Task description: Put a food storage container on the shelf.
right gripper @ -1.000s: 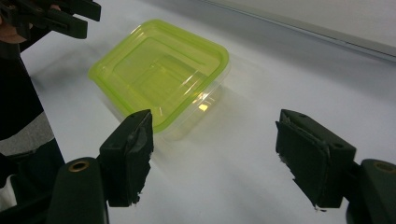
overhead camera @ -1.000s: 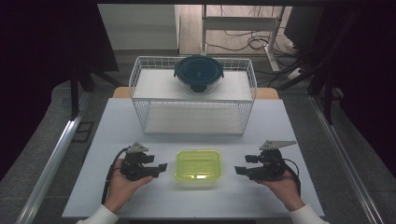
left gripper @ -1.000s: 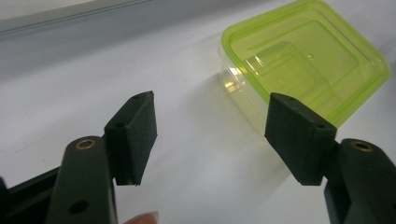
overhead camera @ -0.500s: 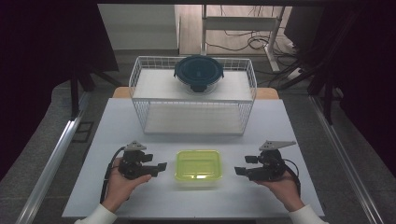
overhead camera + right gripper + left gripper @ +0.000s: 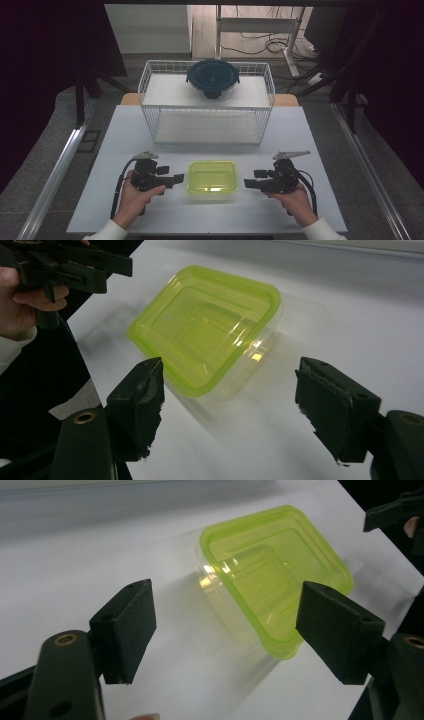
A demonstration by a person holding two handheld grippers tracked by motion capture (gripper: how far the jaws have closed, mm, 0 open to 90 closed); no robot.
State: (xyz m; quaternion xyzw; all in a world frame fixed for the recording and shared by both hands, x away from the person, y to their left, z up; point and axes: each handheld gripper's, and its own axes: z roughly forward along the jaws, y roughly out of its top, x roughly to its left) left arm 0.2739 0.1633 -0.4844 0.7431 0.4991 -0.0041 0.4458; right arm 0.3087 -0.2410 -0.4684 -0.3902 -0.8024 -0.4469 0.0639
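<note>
Left gripper [image 5: 176, 178]: hand-held, two black jaws spread wide with nothing between them; aimed at the left side of the container, near it but apart.

Right gripper [image 5: 249, 183]: hand-held, jaws likewise spread and empty; aimed at the container's right side, near, not touching.

Yellow-green lidded plastic container [image 5: 212, 178]: rectangular, clear body under a translucent green lid, flat on the white tabletop [image 5: 310, 145] near the middle of its near edge, between the two grippers. In the left gripper view it [image 5: 270, 580] lies ahead of the pads [image 5: 132, 622]; in the right gripper view it [image 5: 205, 325] lies ahead and toward the left pad [image 5: 142, 395].

White wire basket [image 5: 150, 105]: at the far edge of the tabletop, well apart from the container.

Round glass container with dark blue lid [image 5: 213, 78]: resting toward the far side of the basket; whether on its rim or within cannot be told.

Progress, as judged: the approach looks finished and no grip is taken. Closing on the green container, lifting it and setting it somewhere, possibly in the basket, all remain.
</note>
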